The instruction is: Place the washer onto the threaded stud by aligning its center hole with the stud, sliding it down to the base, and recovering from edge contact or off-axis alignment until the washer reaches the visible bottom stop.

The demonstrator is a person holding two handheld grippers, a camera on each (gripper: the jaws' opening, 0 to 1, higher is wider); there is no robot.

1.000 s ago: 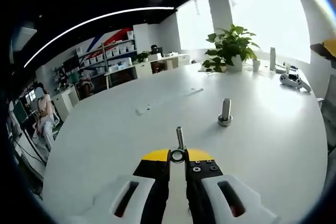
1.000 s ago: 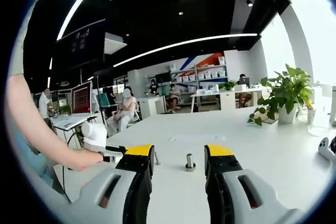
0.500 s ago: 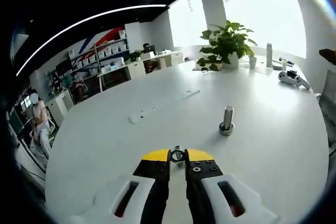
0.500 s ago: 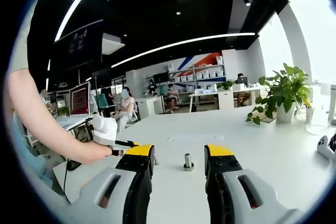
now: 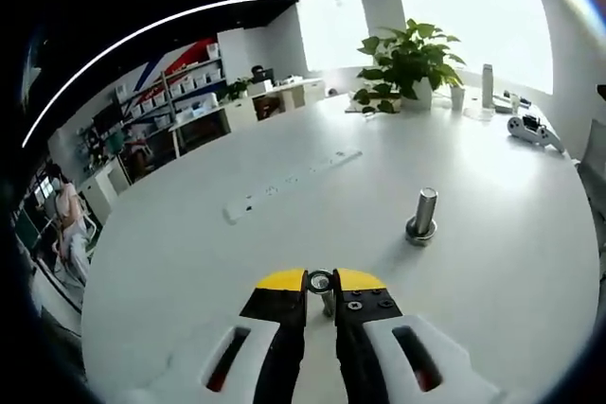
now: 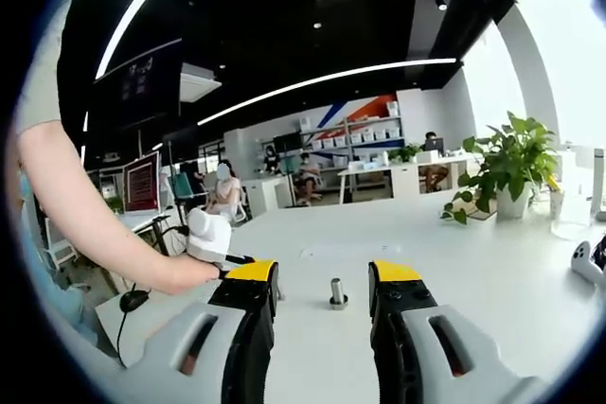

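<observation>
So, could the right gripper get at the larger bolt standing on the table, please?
Probably yes: the right gripper is open and empty, the bolt stands framed between its jaws, and the white table between looks bare.

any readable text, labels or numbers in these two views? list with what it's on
None readable.
Dark hanging screen: faint marks, too blurred to read.
Small red-lit display: content too small to read.
Shelf boxes: no legible labels.
Left gripper, washer, right gripper: no markings visible.
</observation>
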